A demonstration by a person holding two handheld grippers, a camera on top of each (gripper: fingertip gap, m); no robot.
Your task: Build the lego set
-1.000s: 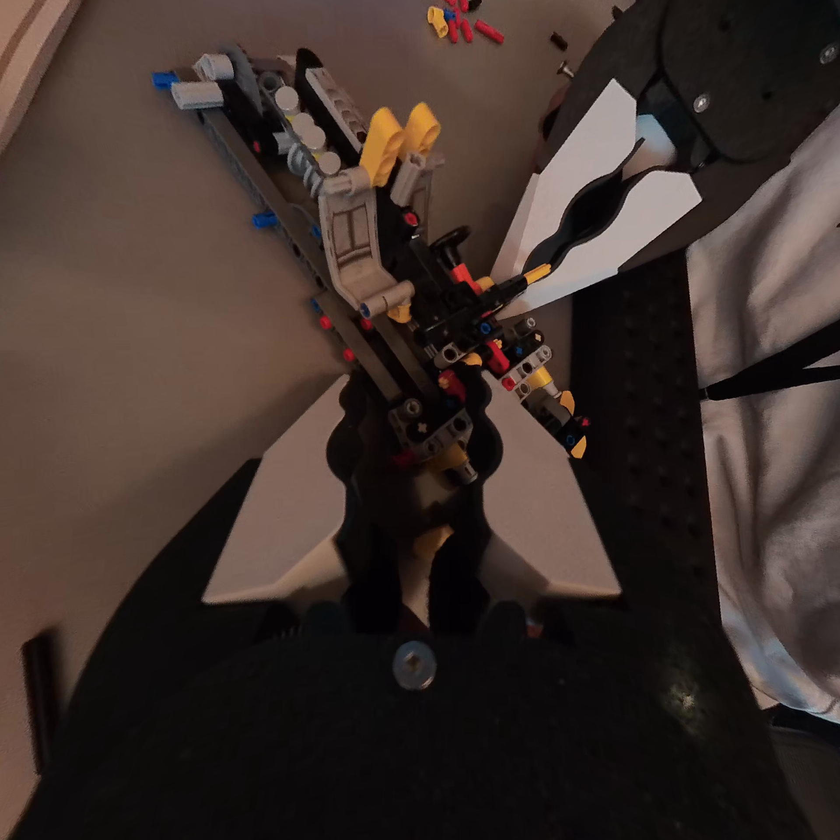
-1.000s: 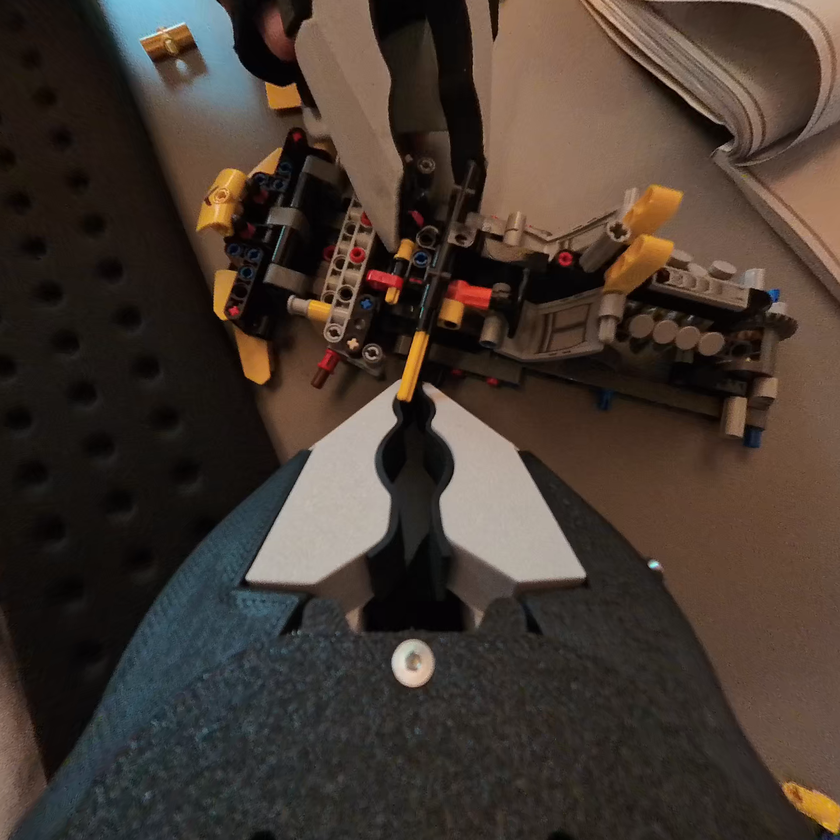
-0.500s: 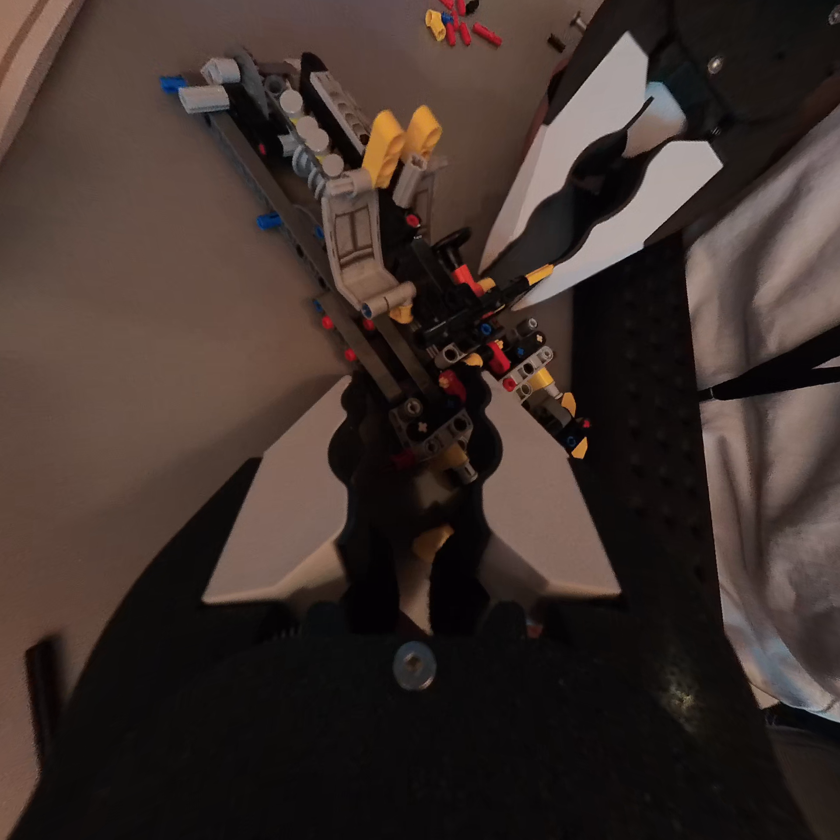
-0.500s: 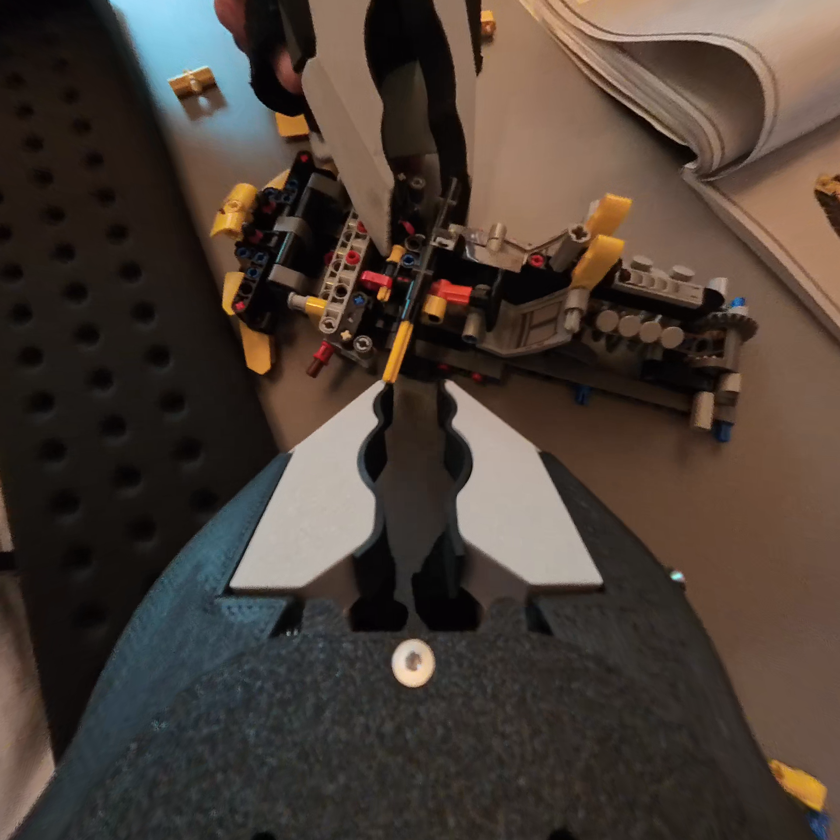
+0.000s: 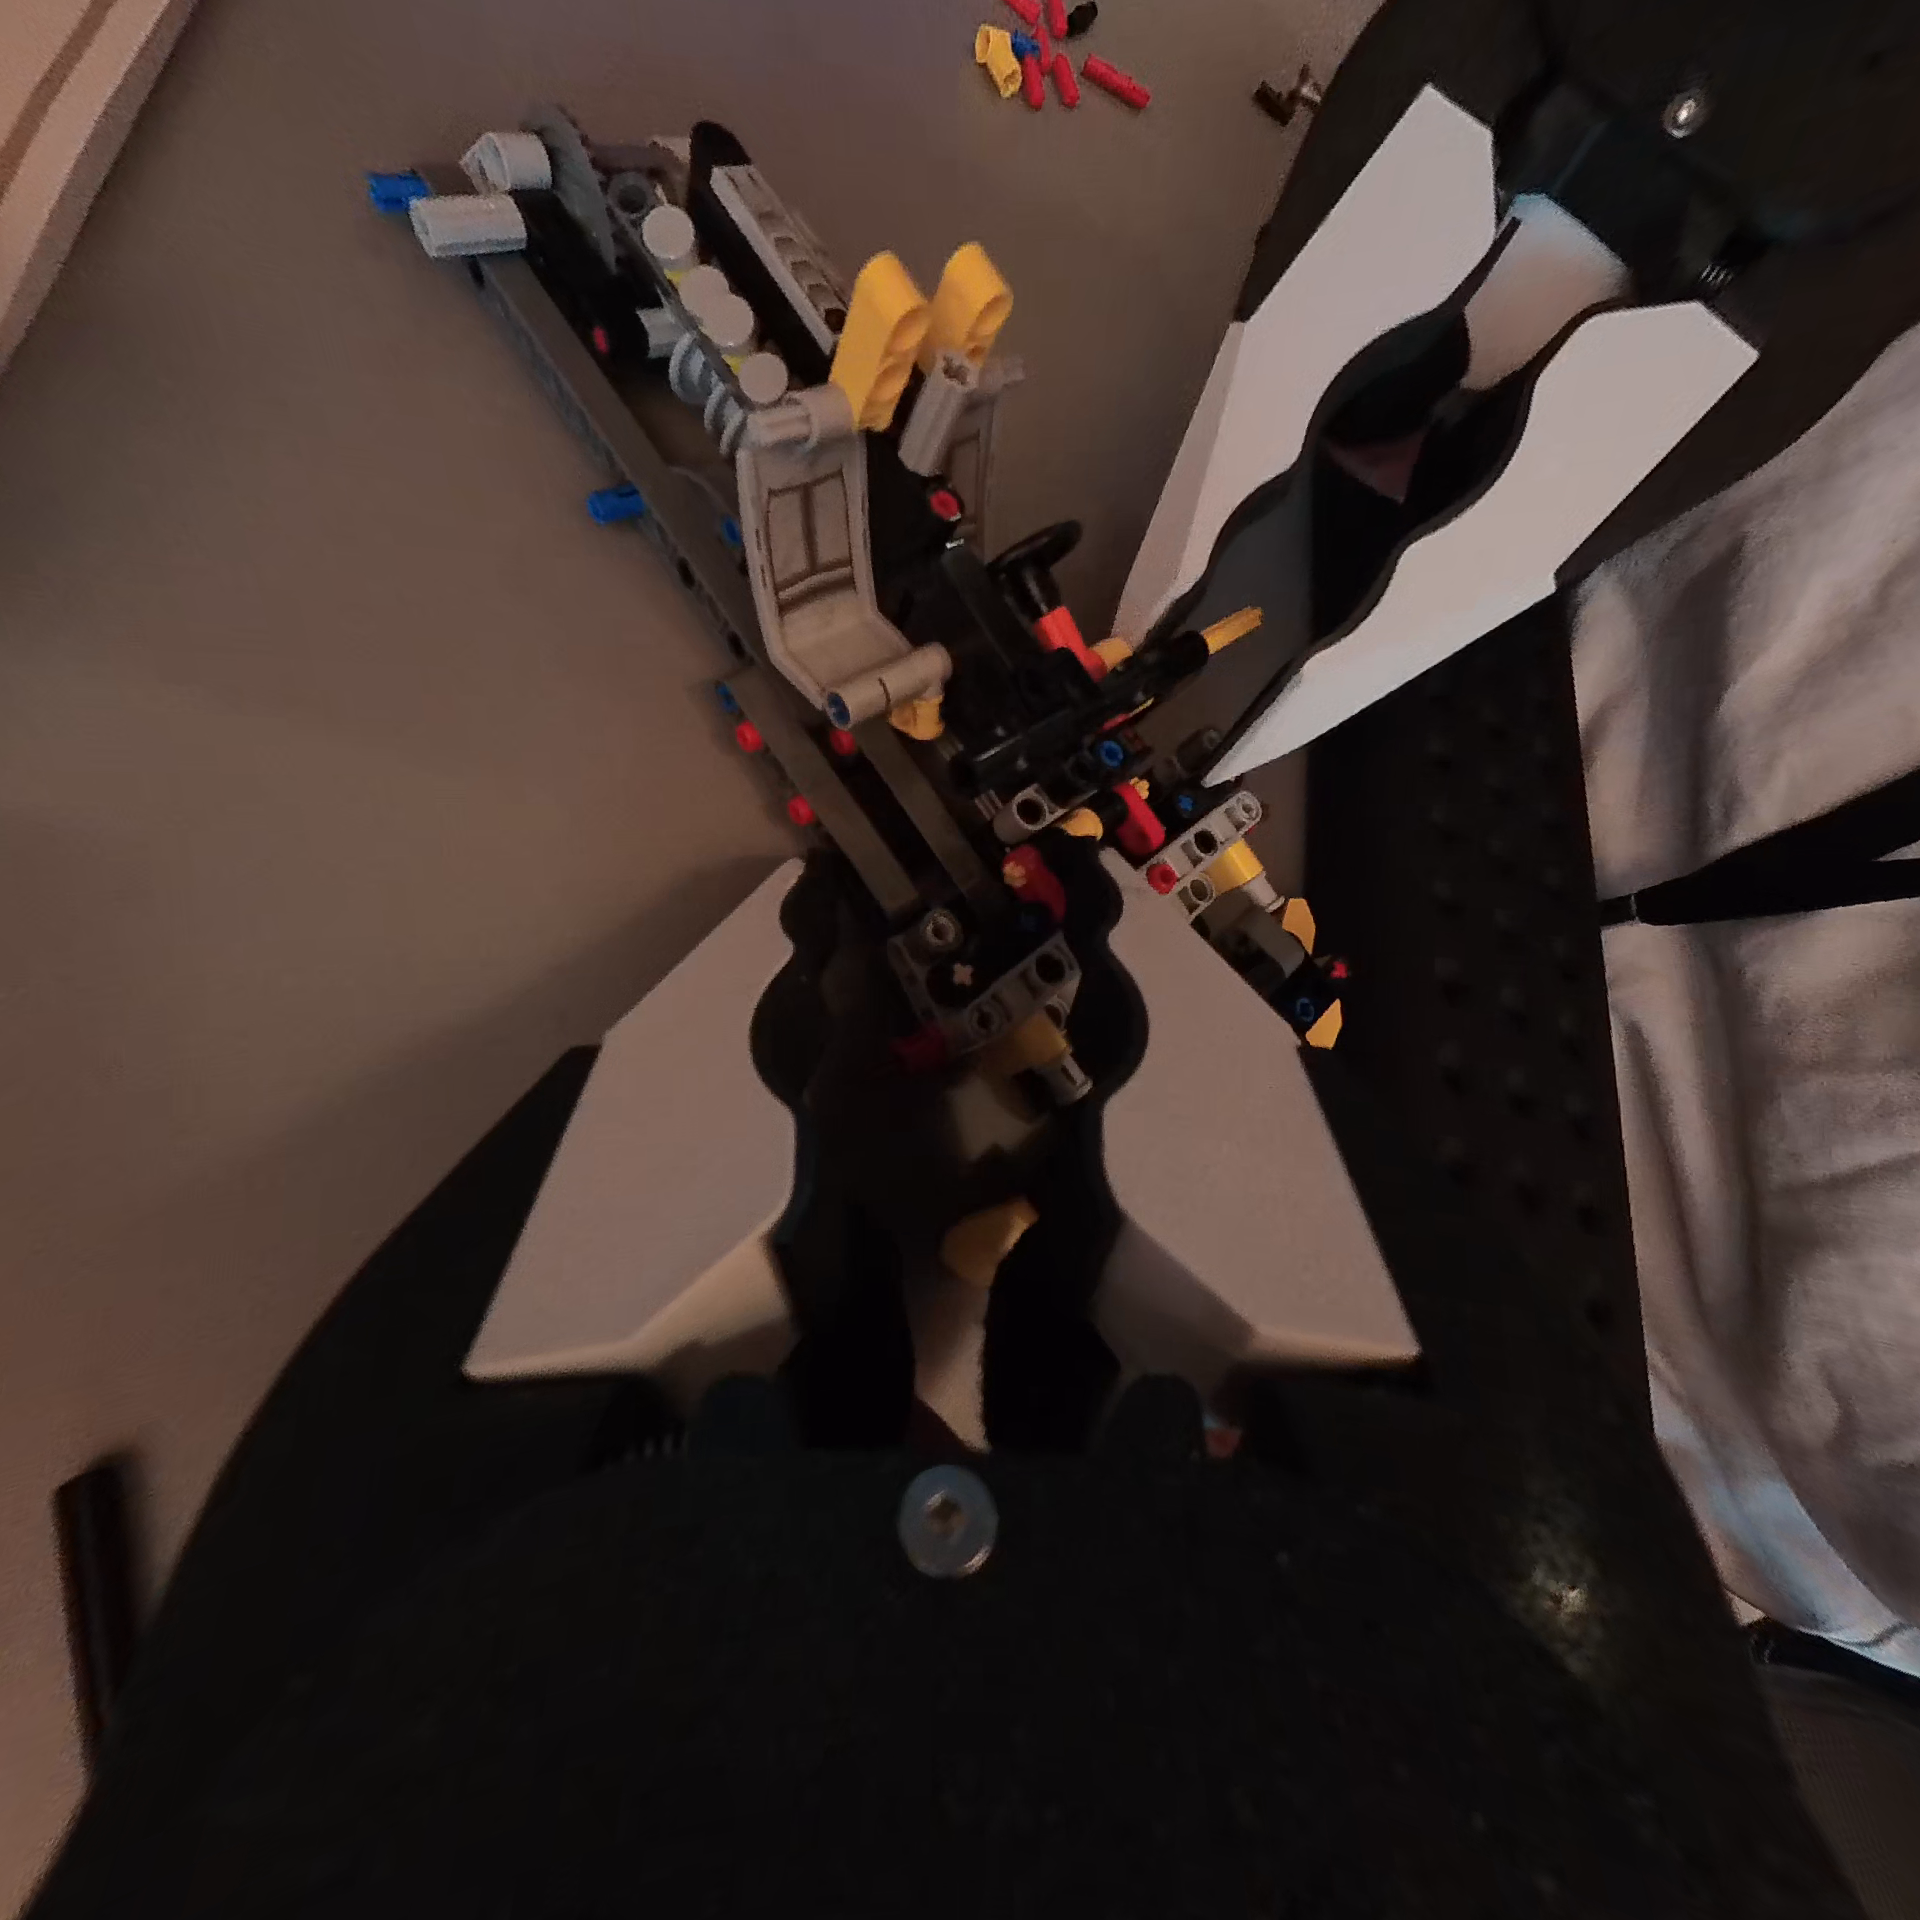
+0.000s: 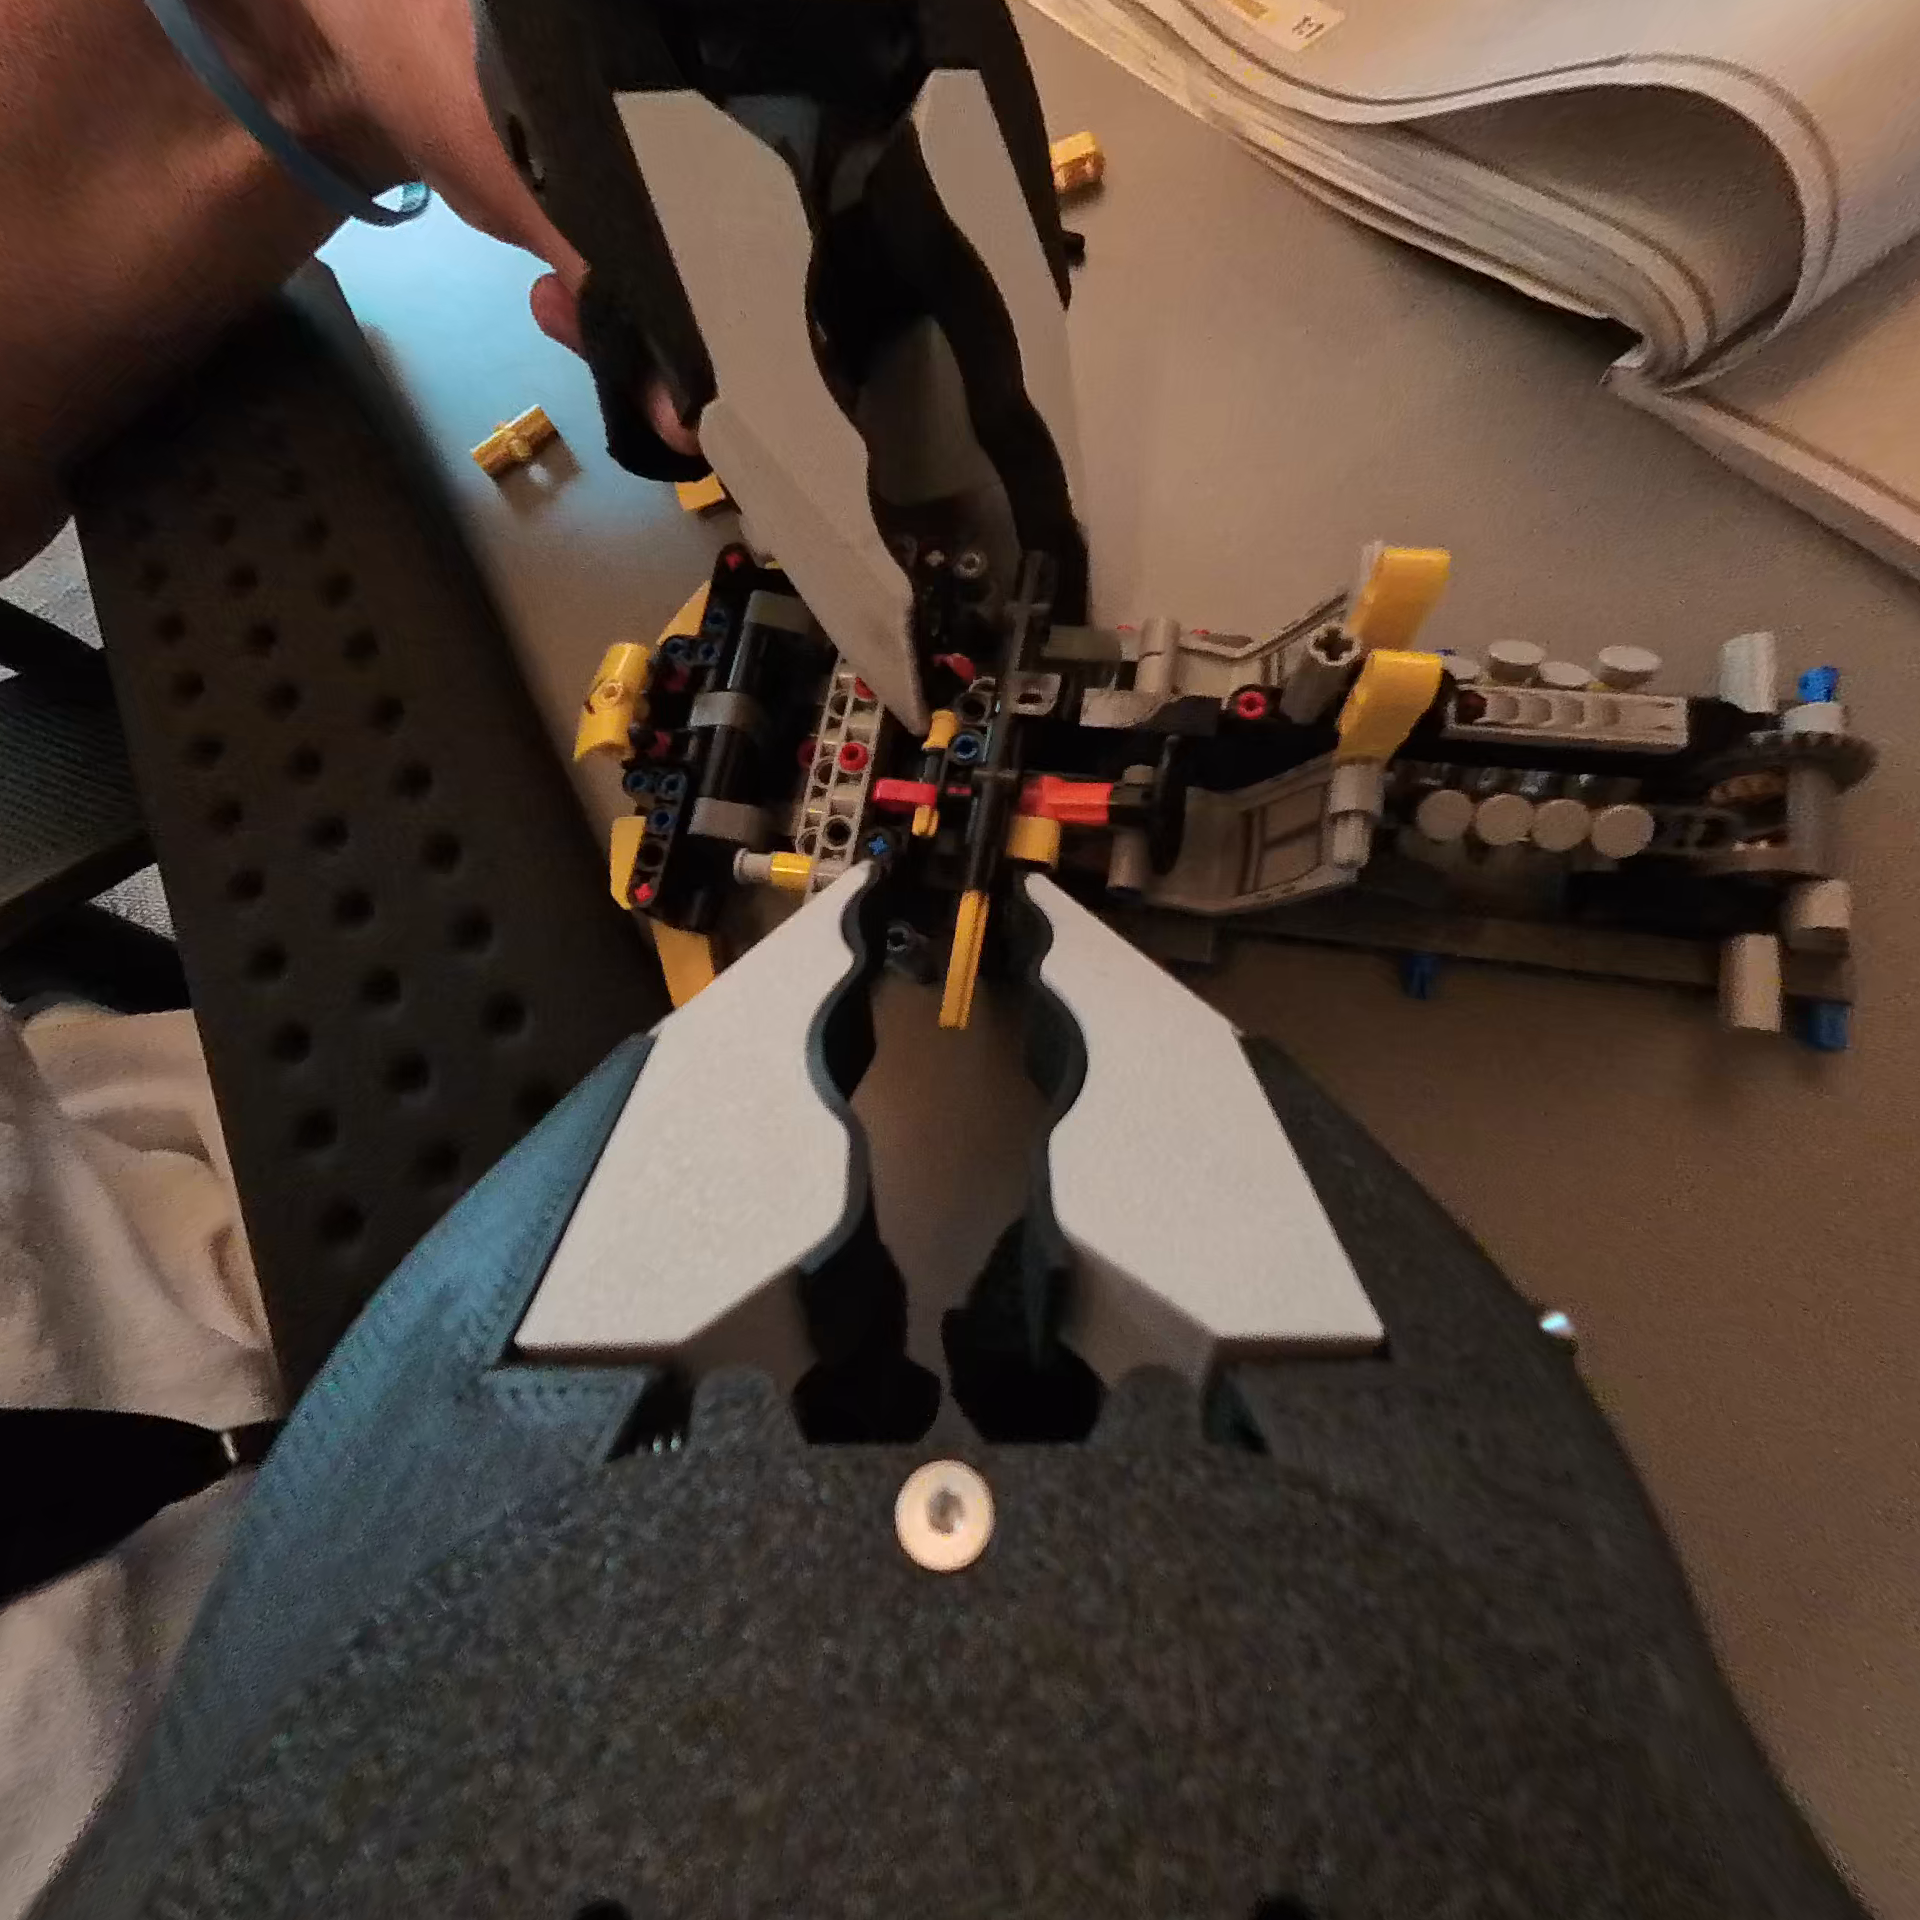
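Since a second ago our right claw [image 6: 951, 894] has let go of the yellow-tipped black axle [image 6: 982, 852] and spread apart, its fingers now straddling the axle's yellow end without touching it. Our left claw [image 5: 951, 914] stays clamped on the front end of the lego model [image 5: 821, 540], which lies on the beige tabletop [image 5: 260, 675]. In the right wrist view the model stretches sideways, yellow fenders at one end, grey cylinders and a gear at the other. Farther out, a pile of small red and yellow loose pieces [image 5: 1049, 62] sits on the tabletop, and a thick open instruction booklet [image 6: 1507, 177] lies beyond the model. A dark perforated chair back [image 6: 343, 831] stands beside the tabletop edge, with white cloth [image 5: 1766, 1039] near it. The light is dim and warm.
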